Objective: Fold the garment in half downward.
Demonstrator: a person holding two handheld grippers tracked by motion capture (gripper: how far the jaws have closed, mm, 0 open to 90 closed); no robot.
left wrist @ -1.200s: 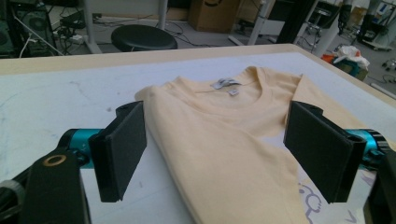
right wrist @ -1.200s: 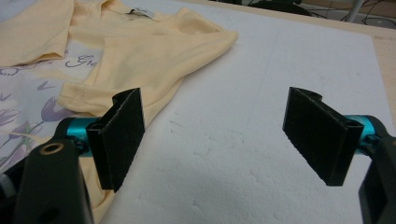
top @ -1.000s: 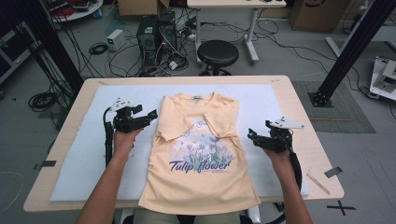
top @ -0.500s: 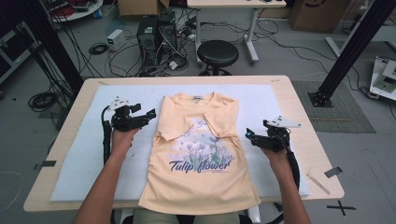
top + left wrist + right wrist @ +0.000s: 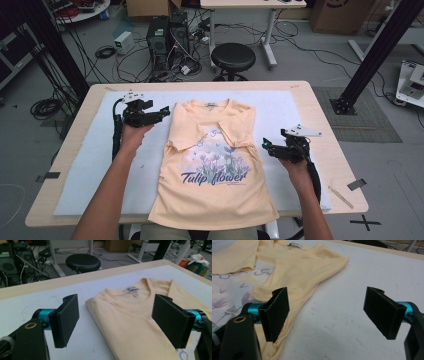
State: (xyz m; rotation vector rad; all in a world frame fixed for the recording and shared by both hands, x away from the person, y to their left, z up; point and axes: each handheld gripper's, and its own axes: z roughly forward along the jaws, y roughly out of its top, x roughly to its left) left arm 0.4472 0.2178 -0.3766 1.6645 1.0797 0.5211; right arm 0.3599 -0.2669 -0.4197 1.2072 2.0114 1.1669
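The T-shirt (image 5: 212, 165) lies flat on the bench (image 5: 320, 107), collar away from the person, long axis front to back; its hem overhangs the near edge, cut off. Left gripper (image 5: 159, 114) hovers beside the left shoulder, fingers open, empty. Right gripper (image 5: 269, 148) hovers beside the right side, fingers open.

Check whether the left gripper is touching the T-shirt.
Cannot tell. In the left gripper view the left gripper is open around the T-shirt shoulder edge, but no view plainly shows contact.

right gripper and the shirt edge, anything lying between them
Nothing: in the high view, only bare white mat separates the right gripper from the shirt.
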